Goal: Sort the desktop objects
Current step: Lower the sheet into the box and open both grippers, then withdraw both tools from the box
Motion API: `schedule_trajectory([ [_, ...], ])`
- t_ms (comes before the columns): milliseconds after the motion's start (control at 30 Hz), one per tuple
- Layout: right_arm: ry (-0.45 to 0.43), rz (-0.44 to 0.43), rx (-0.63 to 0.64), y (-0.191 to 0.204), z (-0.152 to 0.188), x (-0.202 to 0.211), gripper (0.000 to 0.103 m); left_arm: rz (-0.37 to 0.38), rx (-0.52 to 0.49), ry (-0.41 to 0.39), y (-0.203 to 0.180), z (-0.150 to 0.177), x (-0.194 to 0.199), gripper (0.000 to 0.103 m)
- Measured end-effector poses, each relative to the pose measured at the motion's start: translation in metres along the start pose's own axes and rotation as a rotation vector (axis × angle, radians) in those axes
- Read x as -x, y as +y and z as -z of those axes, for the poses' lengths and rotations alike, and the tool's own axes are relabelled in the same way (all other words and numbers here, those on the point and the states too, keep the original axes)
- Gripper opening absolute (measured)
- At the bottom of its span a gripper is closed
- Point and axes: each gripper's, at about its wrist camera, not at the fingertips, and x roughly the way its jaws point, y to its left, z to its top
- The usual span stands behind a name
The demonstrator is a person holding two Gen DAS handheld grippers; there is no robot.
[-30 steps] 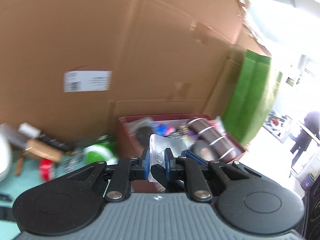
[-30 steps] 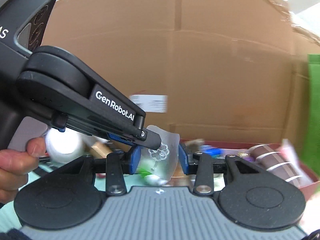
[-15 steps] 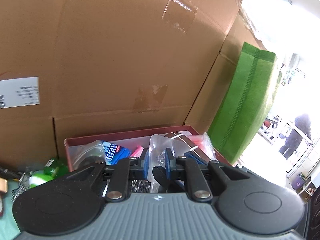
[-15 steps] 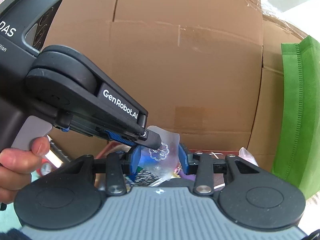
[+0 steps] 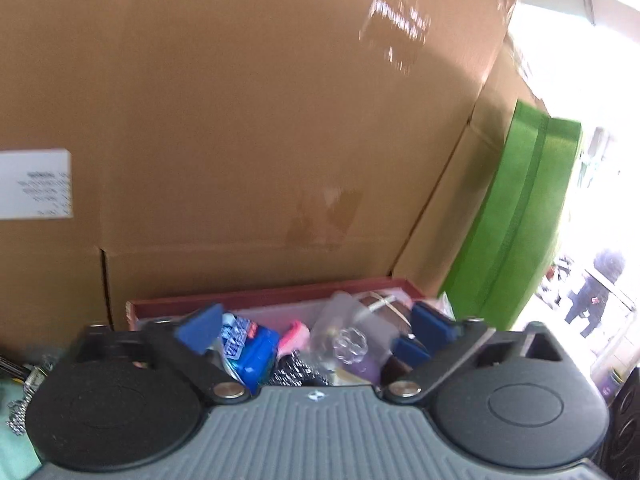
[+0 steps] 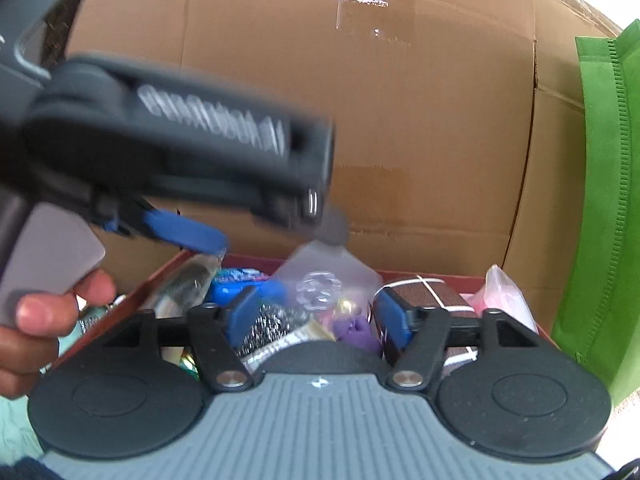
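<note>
A small clear plastic bag with a flower print [image 5: 347, 340] lies in the dark red box [image 5: 256, 298] among other items; it also shows in the right wrist view [image 6: 324, 280]. My left gripper [image 5: 316, 326] is open above the box, its blue pads wide on either side of the bag. My right gripper [image 6: 318, 318] is open too, just over the red box [image 6: 424, 278], with nothing between its pads. The left gripper's body [image 6: 168, 148] crosses the right wrist view, blurred, with a hand on its grip.
The box holds a blue packet [image 5: 250, 346], a steel scourer [image 6: 268, 326], a brown striped case [image 6: 420, 298], a purple item [image 6: 354, 330] and a pink bag [image 6: 500, 298]. A big cardboard carton [image 5: 248, 120] stands behind it. A green fabric bag [image 5: 516, 220] stands to the right.
My left gripper opened and let go of the clear flower bag, which now lies in the red box. My right gripper opened wider. Both views are blurred by motion.
</note>
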Motion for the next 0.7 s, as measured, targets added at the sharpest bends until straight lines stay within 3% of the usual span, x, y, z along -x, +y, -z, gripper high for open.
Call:
schedule_trajectory([
  [100, -0.003, 0.015, -0.010, 0.002, 0.004, 0.003, 0.089, -0.014, -0.056, 0.019, -0.005, 0.003, 0.003, 0.103],
  [367, -0.012, 0.026, -0.029, 0.004, 0.007, 0.012, 0.090, -0.040, -0.054, 0.047, -0.003, 0.010, 0.010, 0.103],
  [700, 0.006, 0.059, -0.047, 0.008, 0.005, 0.045, 0.093, -0.085, -0.044, 0.003, -0.012, 0.020, 0.043, 0.103],
])
